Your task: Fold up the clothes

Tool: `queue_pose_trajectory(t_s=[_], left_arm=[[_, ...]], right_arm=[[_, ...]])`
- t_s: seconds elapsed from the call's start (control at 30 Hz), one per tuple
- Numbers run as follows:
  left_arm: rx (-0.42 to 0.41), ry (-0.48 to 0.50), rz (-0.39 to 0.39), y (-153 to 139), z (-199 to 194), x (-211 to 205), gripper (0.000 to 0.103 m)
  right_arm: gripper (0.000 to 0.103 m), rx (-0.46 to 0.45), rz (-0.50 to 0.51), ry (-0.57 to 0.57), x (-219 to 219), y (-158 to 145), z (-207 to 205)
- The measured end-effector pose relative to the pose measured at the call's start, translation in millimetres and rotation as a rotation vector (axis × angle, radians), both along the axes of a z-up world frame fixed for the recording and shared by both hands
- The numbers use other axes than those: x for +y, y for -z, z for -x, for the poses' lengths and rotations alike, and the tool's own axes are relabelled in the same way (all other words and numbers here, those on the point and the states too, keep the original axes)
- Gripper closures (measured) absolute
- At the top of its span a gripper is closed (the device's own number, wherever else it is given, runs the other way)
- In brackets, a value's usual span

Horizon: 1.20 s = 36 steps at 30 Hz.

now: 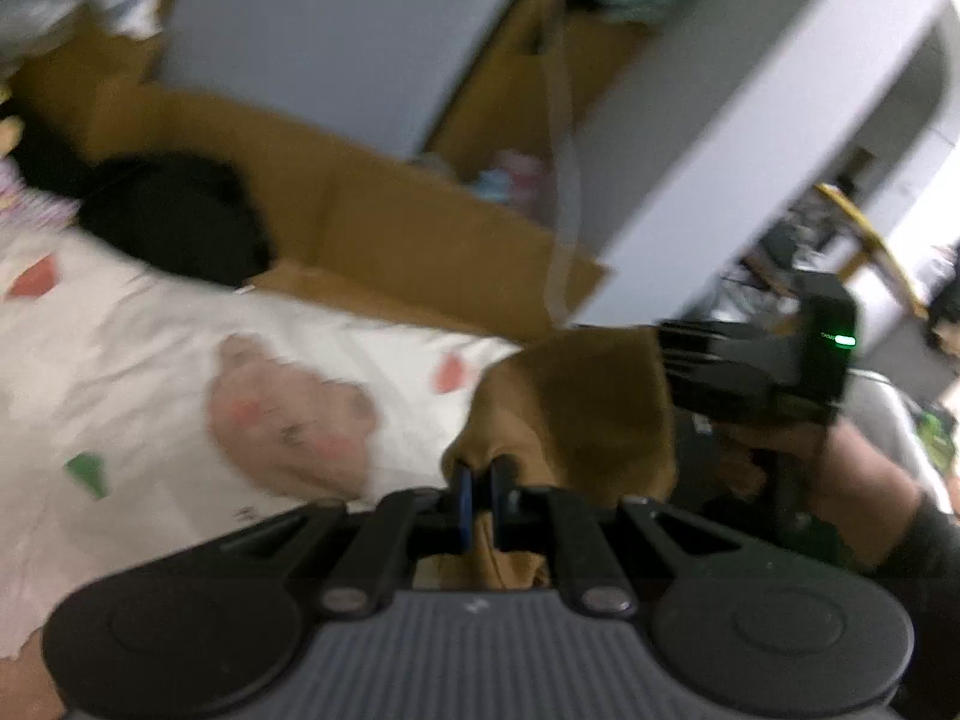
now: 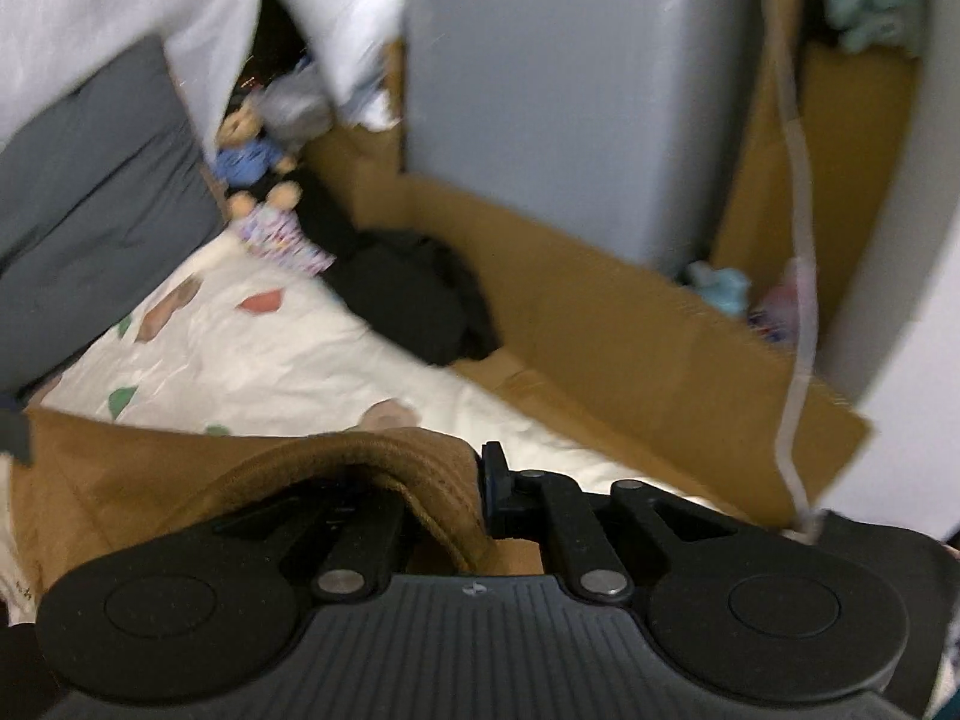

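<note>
- The left gripper (image 1: 480, 483) points down at a slant toward the bed.
- Its two fingers stand very close together, and a bunch of the brown garment (image 1: 576, 408) is pinched between them.
- In the left wrist view the brown cloth rises in a small hump just past the fingertips and also shows under them, near the gripper body.
- The right gripper (image 2: 480, 492) also tilts down toward the bed.
- Its jaws are nearly closed, and a thick folded edge of the brown garment (image 2: 336, 456) sits between them. The left finger is hidden under the cloth, so only the right finger (image 2: 495, 480) shows.
- From that grip the brown cloth spreads out to the left, lying flat on the bed sheet (image 2: 288, 354).
- In the left wrist view the right gripper (image 1: 756, 372) sits just to the right of the brown hump, with a small green light on it. A hand (image 1: 840, 480) holds it from below.
- The sheet is white with red, green and pink shapes on it.
- A dark heap of black cloth (image 2: 414, 294) lies at the far edge of the sheet, well apart from both grippers.
- A grey pillow (image 2: 96, 192) rests on the left side of the bed in the right wrist view, and a small doll (image 2: 258, 168) in blue sits beside it.
- Brown cardboard (image 2: 600, 324) stands along the far side of the bed, with a grey panel (image 2: 570, 90) rising behind it.
- Some small pale blue and pink things (image 2: 720, 288) sit behind the cardboard. They are too blurry to name.
</note>
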<state>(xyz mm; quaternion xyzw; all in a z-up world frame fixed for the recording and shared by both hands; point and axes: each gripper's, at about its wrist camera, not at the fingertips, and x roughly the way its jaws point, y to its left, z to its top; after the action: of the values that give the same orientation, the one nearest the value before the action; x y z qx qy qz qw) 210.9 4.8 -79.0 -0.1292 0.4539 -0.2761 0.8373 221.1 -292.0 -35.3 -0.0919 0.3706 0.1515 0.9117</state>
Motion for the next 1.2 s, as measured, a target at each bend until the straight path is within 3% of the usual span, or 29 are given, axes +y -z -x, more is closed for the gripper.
queue_pose_trajectory(t_s=[0.07, 0.13, 0.2, 0.5, 0.73, 0.9, 1.03, 1.2], left_arm=[[0.018, -0.034, -0.037, 15, -9, 11, 0.096], [0.037, -0.067, -0.070, 30, -18, 23, 0.096], [0.055, -0.094, -0.072, 40, -25, 32, 0.096], [0.071, -0.115, -0.120, 58, -32, 33, 0.091], [0.069, -0.125, -0.103, 54, -27, 27, 0.081], [0.010, -0.129, -0.100, 14, -24, 24, 0.076], [-0.048, -0.094, -0.122, -35, -17, 9, 0.069], [-0.101, -0.058, -0.132, -97, 9, -17, 0.064]], right_arm=[[0.086, 0.031, 0.008, -0.029, 11, 11, -9], [0.059, 0.056, 0.017, -0.049, 18, 19, -15], [0.048, 0.082, 0.019, -0.069, 22, 28, -20], [0.015, 0.194, 0.003, -0.112, 30, 51, -31], [0.014, 0.176, 0.037, -0.183, 46, 36, -17], [0.014, 0.155, 0.073, -0.190, 39, 15, 2], [0.014, 0.157, 0.129, -0.172, 18, -31, 16], [0.013, 0.058, 0.066, -0.107, -19, -109, 49]])
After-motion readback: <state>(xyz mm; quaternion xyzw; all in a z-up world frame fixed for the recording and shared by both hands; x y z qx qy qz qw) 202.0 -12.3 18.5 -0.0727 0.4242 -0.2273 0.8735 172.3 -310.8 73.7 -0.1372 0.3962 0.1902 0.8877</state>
